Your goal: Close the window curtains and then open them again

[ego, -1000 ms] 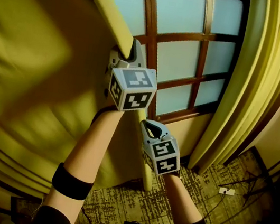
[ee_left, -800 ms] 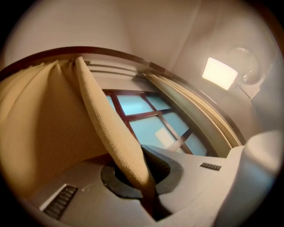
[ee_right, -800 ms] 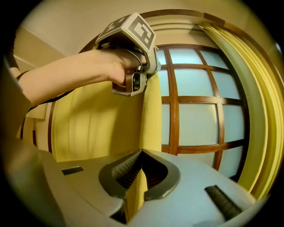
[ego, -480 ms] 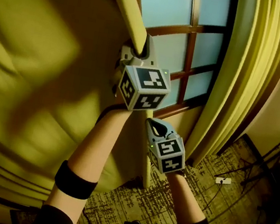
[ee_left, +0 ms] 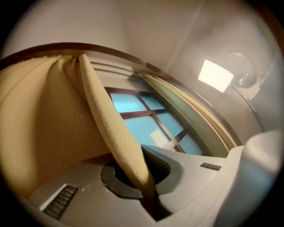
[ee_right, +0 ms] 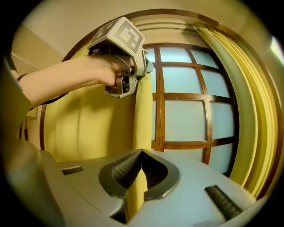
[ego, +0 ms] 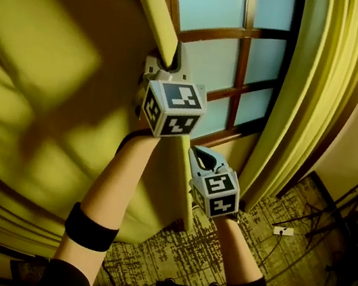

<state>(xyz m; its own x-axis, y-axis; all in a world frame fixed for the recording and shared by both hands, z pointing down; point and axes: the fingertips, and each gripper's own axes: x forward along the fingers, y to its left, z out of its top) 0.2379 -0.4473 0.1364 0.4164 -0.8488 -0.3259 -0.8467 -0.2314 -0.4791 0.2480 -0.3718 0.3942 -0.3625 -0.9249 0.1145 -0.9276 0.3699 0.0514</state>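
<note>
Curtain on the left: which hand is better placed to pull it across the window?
Probably left: the left tool clamps the curtain edge higher up, so its pull should carry the top along. The right tool clamps it lower.

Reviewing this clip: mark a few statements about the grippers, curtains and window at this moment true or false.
1. The left gripper is shut on the edge of the yellow fabric curtain at the window's left. True.
2. The right gripper is open and empty. False: it is shut on that same curtain's edge, lower down than the left gripper.
3. The brown wooden window with pale panes is fully covered. False: its panes show between the two curtains.
4. The second yellow curtain hangs gathered in folds at the window's right side. True.
</note>
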